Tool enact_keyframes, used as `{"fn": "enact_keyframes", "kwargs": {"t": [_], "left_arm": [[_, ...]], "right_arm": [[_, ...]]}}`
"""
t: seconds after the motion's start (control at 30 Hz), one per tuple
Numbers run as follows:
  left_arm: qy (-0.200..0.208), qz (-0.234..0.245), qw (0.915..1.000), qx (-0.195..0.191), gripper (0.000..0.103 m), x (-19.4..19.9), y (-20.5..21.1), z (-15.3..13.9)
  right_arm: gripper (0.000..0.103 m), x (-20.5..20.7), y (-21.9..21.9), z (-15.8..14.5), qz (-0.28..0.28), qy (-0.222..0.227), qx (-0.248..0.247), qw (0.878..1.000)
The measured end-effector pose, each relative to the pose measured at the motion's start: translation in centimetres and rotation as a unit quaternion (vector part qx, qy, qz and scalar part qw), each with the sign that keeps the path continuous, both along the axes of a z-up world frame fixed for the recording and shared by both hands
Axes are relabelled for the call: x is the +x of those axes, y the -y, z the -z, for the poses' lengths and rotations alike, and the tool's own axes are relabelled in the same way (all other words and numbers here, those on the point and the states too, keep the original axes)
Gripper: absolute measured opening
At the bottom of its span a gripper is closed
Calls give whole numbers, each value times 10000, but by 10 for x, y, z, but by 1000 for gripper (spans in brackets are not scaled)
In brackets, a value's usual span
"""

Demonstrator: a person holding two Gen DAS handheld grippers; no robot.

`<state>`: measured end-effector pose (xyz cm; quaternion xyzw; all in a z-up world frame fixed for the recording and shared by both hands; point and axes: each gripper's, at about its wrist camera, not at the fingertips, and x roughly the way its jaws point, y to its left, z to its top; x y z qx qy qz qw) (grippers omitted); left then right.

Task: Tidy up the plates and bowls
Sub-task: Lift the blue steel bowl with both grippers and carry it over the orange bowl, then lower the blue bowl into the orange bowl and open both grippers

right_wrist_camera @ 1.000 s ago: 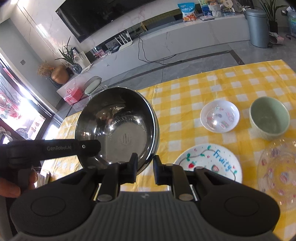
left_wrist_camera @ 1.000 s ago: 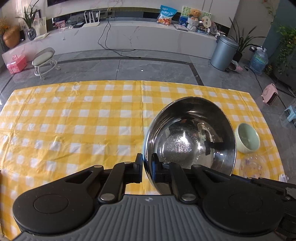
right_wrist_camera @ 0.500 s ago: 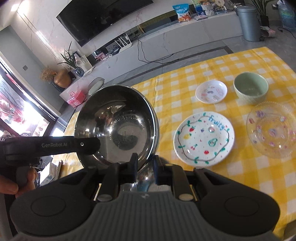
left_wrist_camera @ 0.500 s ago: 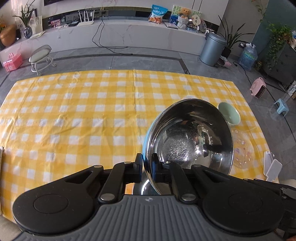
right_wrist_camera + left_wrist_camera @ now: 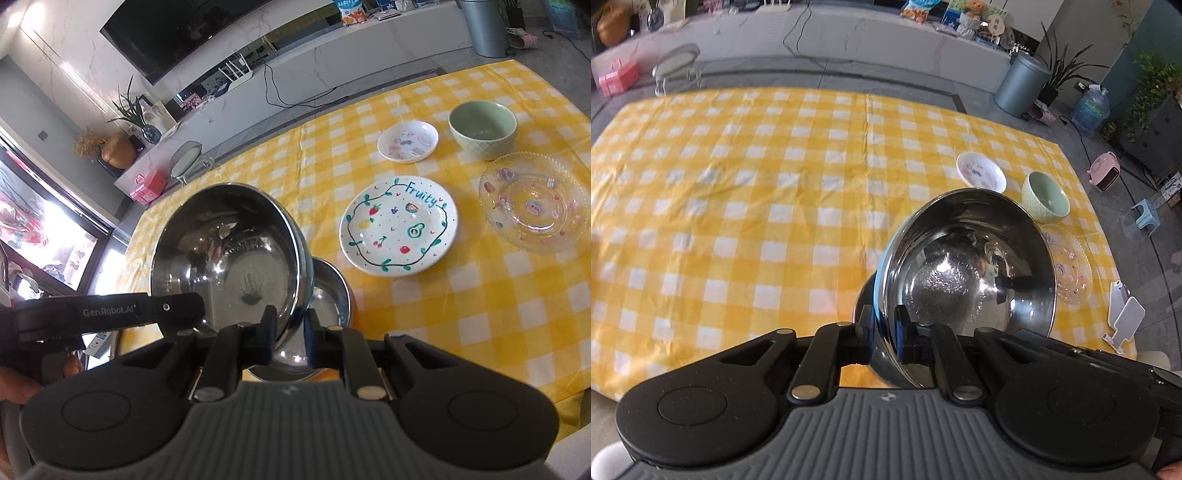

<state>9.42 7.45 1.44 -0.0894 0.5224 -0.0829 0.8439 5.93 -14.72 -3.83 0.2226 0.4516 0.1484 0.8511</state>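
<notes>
A large steel bowl [image 5: 967, 266] hangs tilted above the yellow checked table [image 5: 738, 206]. My left gripper [image 5: 884, 325] is shut on its near rim. My right gripper [image 5: 291, 325] is shut on the rim of the same steel bowl [image 5: 225, 251] from the other side. A second steel bowl [image 5: 328, 295] sits on the cloth just under and behind the held one. Farther right lie a "Fruity" painted plate [image 5: 399, 225], a small white dish [image 5: 408, 142], a green bowl [image 5: 482, 127] and a clear glass plate [image 5: 535, 201].
The left gripper's black body [image 5: 110, 314] crosses the lower left of the right wrist view, with a person's hand [image 5: 14, 387] behind it. White objects [image 5: 1123, 321] lie at the table's right edge. A grey bin [image 5: 1021, 88] stands on the floor beyond.
Both grippers carried the steel bowl toward the table's near side. The second steel bowl now shows beneath it, and the small white dish came into the left wrist view.
</notes>
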Motion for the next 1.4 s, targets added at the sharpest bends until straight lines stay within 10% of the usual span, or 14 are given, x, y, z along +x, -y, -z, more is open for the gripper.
{"fn": "enact_keyframes", "kwargs": {"t": [0.43,1.4], "left_arm": [[-890,103,9957,-255,16,6,5,35],[-1206,28,9927,48,25,19,12,42]], "right_arm": [[11,7,9,16,258,-320,-165,9990],[11,22,1,41,352,-660,-89,9972]]}}
